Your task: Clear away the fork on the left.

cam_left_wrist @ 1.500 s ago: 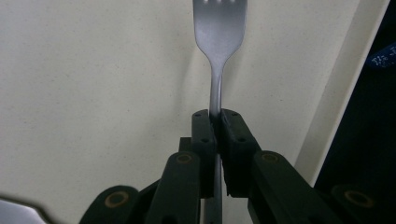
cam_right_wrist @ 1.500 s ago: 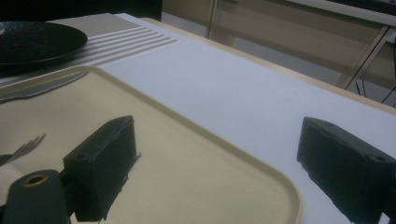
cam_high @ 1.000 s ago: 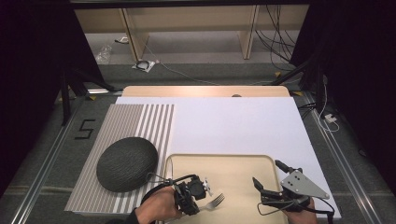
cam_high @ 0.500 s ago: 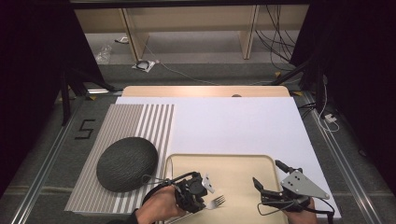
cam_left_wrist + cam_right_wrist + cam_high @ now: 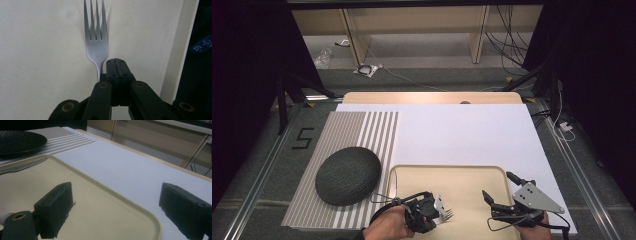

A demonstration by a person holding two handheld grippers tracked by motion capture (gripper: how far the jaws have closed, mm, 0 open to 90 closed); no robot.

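Fork (image 5: 97, 42) lengthwise along left tongs (image 5: 116, 62), tines away

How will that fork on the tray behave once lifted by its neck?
The fork looks like polished metal, so probably stiff but slippery in the left gripper, whose jaws have just closed beside its thin neck. Held that near the head, it may pivot. It lies flat on the tray; rolling seems unlikely.

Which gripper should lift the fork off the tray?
Probably the left gripper. Its jaws have just been closing and are shut right at the fork neck on the tray. The right gripper is open, apart from the fork.
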